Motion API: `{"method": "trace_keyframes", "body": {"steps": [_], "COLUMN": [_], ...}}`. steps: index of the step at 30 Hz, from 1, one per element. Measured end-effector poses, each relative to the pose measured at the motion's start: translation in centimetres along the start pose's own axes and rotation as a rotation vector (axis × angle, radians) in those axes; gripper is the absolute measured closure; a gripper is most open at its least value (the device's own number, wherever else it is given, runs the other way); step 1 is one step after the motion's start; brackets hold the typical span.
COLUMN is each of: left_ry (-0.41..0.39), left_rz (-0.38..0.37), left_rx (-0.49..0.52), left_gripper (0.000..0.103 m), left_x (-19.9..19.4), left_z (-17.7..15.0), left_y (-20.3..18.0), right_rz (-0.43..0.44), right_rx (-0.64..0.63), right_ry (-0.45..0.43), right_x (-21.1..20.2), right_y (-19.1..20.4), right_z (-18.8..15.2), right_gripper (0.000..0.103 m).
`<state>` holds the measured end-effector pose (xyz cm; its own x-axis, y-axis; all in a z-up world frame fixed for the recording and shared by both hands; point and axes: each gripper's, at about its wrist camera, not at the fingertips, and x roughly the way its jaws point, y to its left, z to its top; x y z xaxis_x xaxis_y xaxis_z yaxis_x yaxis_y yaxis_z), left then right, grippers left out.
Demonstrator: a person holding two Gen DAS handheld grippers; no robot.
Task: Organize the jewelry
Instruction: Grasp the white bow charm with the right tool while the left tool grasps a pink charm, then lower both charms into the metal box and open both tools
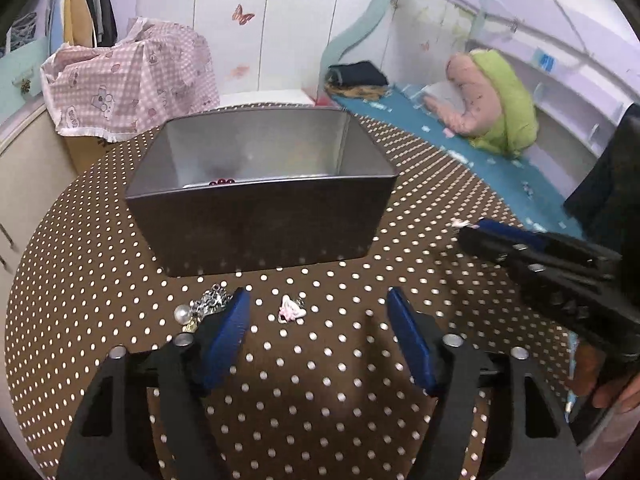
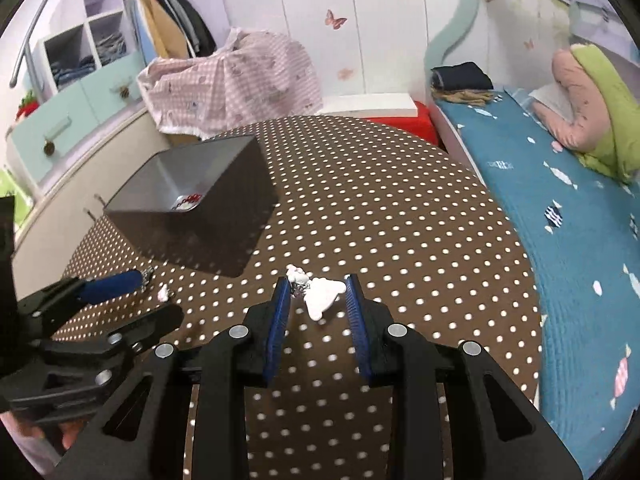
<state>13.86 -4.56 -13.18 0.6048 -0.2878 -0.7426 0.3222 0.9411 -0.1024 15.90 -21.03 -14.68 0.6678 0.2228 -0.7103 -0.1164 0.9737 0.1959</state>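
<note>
A dark rectangular tin box (image 1: 260,216) stands on the brown polka-dot round table (image 1: 360,360), with red beads (image 1: 221,181) inside; it also shows in the right wrist view (image 2: 224,216). My left gripper (image 1: 318,308) is open just before the box. A small pink charm (image 1: 291,311) lies between its fingers, and a pearl and silver chain piece (image 1: 200,309) lies by its left finger. My right gripper (image 2: 316,292) is open around a white-pink charm piece (image 2: 320,294) on the table. The right gripper also shows at the right in the left wrist view (image 1: 472,232).
A bed with a blue sheet (image 2: 560,208) lies to the right of the table, with a pink and green pillow (image 1: 492,100). A pink checked cloth (image 1: 128,76) covers something behind the table. Cabinets (image 2: 72,120) stand at the left.
</note>
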Motion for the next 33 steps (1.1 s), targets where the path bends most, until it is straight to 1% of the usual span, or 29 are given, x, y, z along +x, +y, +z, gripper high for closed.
{"method": "trace_keyframes", "body": {"steps": [2, 3, 4, 5, 6, 8, 9, 11, 14, 21, 23, 27, 33], "left_ry": [0.025, 0.037, 0.034, 0.033, 0.033, 0.033, 0.033, 0.033, 0.029, -0.022, -0.047, -0.117, -0.209], "left_rz": [0.012, 0.016, 0.026, 0.037, 0.047, 0.061, 0.052, 0.026, 0.033, 0.025, 0.031, 0.019, 0.034], "left_rx": [-0.005, -0.010, -0.010, -0.012, -0.014, -0.008, -0.008, -0.004, -0.001, -0.012, -0.020, -0.022, -0.013], "left_gripper": [0.045, 0.053, 0.058, 0.061, 0.067, 0.085, 0.090, 0.090, 0.091, 0.091, 0.091, 0.091, 0.091], "left_x": [0.7, 0.9, 0.9, 0.9, 0.9, 1.0, 0.9, 0.8, 0.7, -0.9, -1.6, -3.7, -6.5], "left_z": [0.1, -0.1, -0.1, -0.1, -0.1, 0.0, 0.0, -0.1, -0.2, -0.2, 0.0, 0.6, 2.0], "left_y": [0.1, 0.1, 0.2, 0.2, 0.3, 0.4, 0.3, 0.3, 0.2, 0.2, 0.4, 0.7, 1.2], "right_rz": [0.015, 0.019, 0.023, 0.028, 0.033, 0.040, 0.044, 0.059, 0.059, 0.057, 0.058, 0.058, 0.063], "right_rx": [0.005, 0.007, 0.004, -0.002, -0.007, -0.015, -0.017, -0.018, -0.015, -0.020, -0.027, -0.039, -0.049], "right_ry": [-0.001, -0.002, -0.004, -0.003, -0.001, 0.001, 0.002, 0.004, -0.004, -0.020, -0.029, -0.052, -0.104], "right_x": [0.0, 0.0, 0.1, 0.1, 0.1, 0.3, 0.4, 0.5, 0.3, -0.8, -1.3, -2.3, -3.9], "right_y": [-0.3, -0.5, -0.6, -0.5, -0.5, -0.4, -0.3, -0.1, 0.3, 1.6, 2.1, 3.4, 5.8], "right_z": [0.1, 0.1, 0.2, 0.2, 0.2, 0.3, 0.4, 0.5, 0.5, 0.8, 0.9, 1.5, 2.8], "right_gripper": [0.074, 0.074, 0.074, 0.074, 0.074, 0.074, 0.074, 0.074, 0.074, 0.074, 0.074, 0.074, 0.074]}}
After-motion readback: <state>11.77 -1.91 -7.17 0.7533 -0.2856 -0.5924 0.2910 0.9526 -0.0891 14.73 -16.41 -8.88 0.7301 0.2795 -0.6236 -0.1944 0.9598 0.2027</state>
